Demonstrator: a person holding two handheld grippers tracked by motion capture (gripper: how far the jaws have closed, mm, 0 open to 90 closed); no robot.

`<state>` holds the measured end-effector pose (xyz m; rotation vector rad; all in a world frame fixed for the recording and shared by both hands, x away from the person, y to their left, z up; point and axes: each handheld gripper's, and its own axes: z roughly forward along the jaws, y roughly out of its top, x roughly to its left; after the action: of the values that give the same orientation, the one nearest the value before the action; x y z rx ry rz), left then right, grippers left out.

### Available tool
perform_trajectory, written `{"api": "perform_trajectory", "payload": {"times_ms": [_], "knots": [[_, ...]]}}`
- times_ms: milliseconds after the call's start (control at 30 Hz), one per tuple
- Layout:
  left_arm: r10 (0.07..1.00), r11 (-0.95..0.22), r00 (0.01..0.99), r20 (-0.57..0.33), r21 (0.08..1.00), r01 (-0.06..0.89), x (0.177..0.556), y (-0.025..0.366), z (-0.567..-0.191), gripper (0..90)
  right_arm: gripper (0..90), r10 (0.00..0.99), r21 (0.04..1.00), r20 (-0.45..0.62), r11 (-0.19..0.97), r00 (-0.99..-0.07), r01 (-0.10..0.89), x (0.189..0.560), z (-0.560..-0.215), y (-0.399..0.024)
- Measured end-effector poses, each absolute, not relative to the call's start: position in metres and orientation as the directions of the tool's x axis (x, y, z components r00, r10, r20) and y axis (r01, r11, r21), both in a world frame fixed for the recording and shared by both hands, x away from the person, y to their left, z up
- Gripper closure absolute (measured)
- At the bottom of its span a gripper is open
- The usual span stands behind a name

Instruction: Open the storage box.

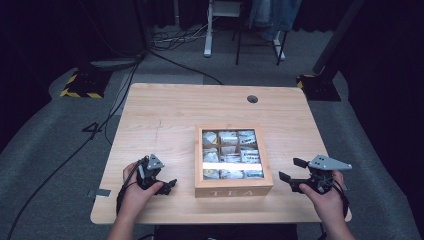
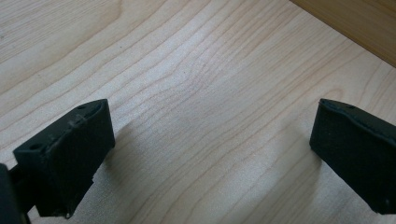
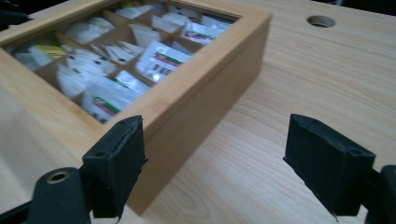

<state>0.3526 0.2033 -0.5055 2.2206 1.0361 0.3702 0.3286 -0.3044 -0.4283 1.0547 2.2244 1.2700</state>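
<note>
My right gripper (image 1: 292, 173) has its fingers (image 3: 116, 158) spread wide with nothing between them; they hang just beside the near right corner of the wooden tea box (image 1: 233, 189), apart from its wall, above bare wood. My left gripper (image 1: 167, 186) is likewise wide open and empty, its fingers (image 2: 74, 149) low over the tabletop (image 1: 165, 115), with a strip of the box's side showing at the far corner of the left gripper view. The tea box sits between my two hands, near the front edge of the tabletop and slightly right of centre, its windowed lid down. Through the window I see tea bags (image 3: 159, 60) sorted in a grid of compartments. A round hole (image 1: 252, 99) pierces the tabletop near its far edge.
</note>
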Motion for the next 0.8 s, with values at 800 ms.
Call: {"api": "perform_trajectory", "payload": {"times_ms": [800], "knots": [[0.762, -0.476, 0.648, -0.018, 0.663, 0.578, 0.353, 0.203, -0.505, 0.4, 17.9, 0.638, 0.825, 0.098, 0.377, -0.764, 0.42, 0.319, -0.444, -0.256]]}}
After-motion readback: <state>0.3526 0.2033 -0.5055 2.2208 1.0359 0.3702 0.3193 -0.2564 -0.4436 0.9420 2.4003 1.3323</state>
